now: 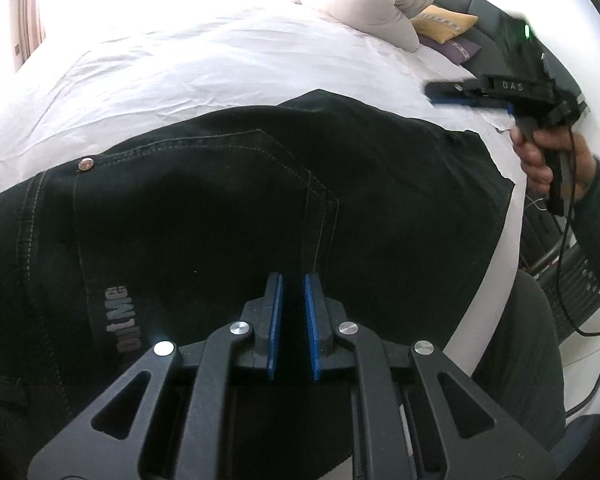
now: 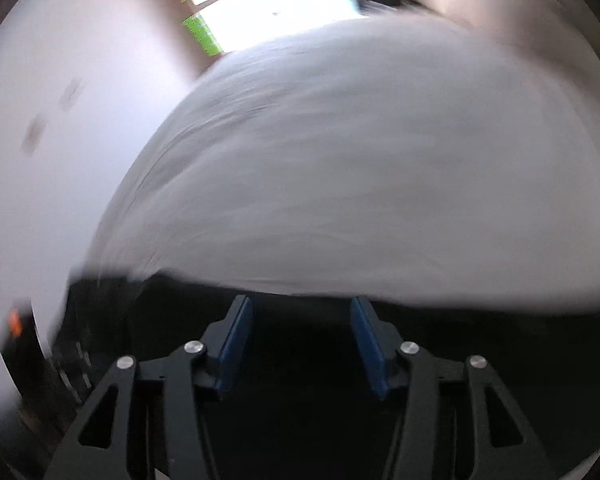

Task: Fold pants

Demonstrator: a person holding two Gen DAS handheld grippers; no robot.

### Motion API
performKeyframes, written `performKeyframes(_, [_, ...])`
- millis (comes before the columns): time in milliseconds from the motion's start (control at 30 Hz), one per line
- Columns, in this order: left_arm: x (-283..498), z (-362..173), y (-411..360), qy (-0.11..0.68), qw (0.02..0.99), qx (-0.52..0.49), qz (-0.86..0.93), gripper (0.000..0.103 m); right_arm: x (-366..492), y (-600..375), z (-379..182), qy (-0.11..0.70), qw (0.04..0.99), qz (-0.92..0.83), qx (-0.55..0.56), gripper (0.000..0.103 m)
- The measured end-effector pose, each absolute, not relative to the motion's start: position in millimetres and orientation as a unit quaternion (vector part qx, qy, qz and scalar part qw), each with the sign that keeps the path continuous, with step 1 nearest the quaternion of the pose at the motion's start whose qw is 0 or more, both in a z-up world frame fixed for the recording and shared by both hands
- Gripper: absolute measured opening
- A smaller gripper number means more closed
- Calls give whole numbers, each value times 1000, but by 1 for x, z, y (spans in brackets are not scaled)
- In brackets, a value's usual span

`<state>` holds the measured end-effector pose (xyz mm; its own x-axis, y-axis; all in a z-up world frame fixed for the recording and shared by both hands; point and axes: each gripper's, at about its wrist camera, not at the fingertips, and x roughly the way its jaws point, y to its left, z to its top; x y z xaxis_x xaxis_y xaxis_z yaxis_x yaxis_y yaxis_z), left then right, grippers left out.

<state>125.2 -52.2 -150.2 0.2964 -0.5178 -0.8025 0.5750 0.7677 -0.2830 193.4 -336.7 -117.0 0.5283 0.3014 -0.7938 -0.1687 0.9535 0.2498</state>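
**Black pants flat on the bed, both claws empty**

Your pants (image 1: 228,200) lie spread on the white sheet (image 1: 180,68), near the bed's front edge. They are black denim with pale stitching; you can see a metal rivet (image 1: 85,164) at a pocket corner, a seam running down the middle, and grey lettering (image 1: 126,318) printed on the fabric. One edge rises to a soft point toward the far side of the bed. A rolled duvet (image 1: 364,0) and a yellow cushion (image 1: 446,22) sit well beyond them.

Your left gripper (image 1: 293,280) hangs over the pants just by the centre seam. Its blue pads (image 1: 275,320) stand close together with a narrow gap, and nothing sits between them; whether they touch the cloth you cannot tell.

Your right gripper (image 1: 434,92) hovers over the sheet past the pants' right end, blurred. In its own view the right gripper (image 2: 301,304) has its pads (image 2: 236,340) set wide apart and holding nothing, with dark cloth below and the sheet (image 2: 360,180) ahead.
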Motion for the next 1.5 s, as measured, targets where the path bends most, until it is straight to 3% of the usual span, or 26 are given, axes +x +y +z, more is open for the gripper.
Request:
performKeyframes(200, [119, -154, -42, 483, 804, 15, -348, 11, 242, -260, -132, 504, 836, 199, -93, 61])
performKeyframes(333, [122, -155, -35, 480, 803, 8, -353, 11, 253, -252, -143, 527, 812, 224, -116, 60])
performKeyframes(500, [123, -159, -34, 475, 805, 11, -355, 11, 228, -226, -143, 543, 778, 277, -152, 31])
performKeyframes(633, [120, -162, -36, 471, 807, 16, -355, 11, 227, -217, -157, 555, 768, 281, -153, 23])
performKeyframes(700, [119, -163, -36, 472, 807, 11, -355, 11, 230, -214, -166, 549, 778, 262, -157, 11])
performKeyframes(767, [119, -164, -36, 473, 807, 6, -354, 11, 234, -209, -168, 534, 797, 232, -159, 8])
performKeyframes(1000, [118, -161, -34, 480, 805, 1, -348, 11, 243, -206, -154, 495, 848, 126, -142, 6])
performKeyframes(1167, [119, -162, -31, 479, 806, -5, -349, 11, 195, -207, -107, 474, 853, 211, -56, 7])
performKeyframes(1333, [119, -163, -32, 478, 808, -6, -345, 11, 194, -184, -146, 525, 817, 233, -56, 7])
performKeyframes(1367, [119, -163, -31, 478, 807, -9, -346, 11, 205, -189, -159, 537, 814, 222, -29, 1])
performKeyframes(1500, [120, -162, -27, 476, 807, -17, -349, 11, 235, -195, -171, 527, 830, 180, 13, 0])
